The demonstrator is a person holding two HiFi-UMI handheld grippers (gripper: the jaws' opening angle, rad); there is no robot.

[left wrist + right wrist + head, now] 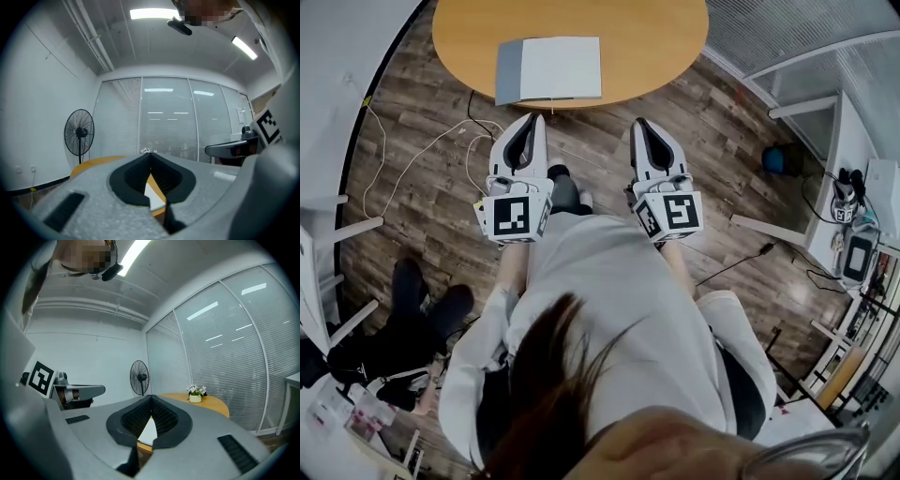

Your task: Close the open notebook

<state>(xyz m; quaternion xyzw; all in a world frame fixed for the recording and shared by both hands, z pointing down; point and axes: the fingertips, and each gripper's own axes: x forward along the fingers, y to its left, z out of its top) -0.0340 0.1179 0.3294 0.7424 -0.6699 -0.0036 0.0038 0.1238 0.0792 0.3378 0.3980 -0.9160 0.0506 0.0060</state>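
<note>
Your left tool (534, 120) and right tool (638, 124) were clenched empty, and the notebook (549, 68) at upper centre looked light and thin, probably best lifted by its grey left edge.

No words, brands or numbers can be read from here. The only signs are black-and-white square markers, one set on the left gripper's cube (517, 214) and one on the right gripper's cube (675, 212).
</note>
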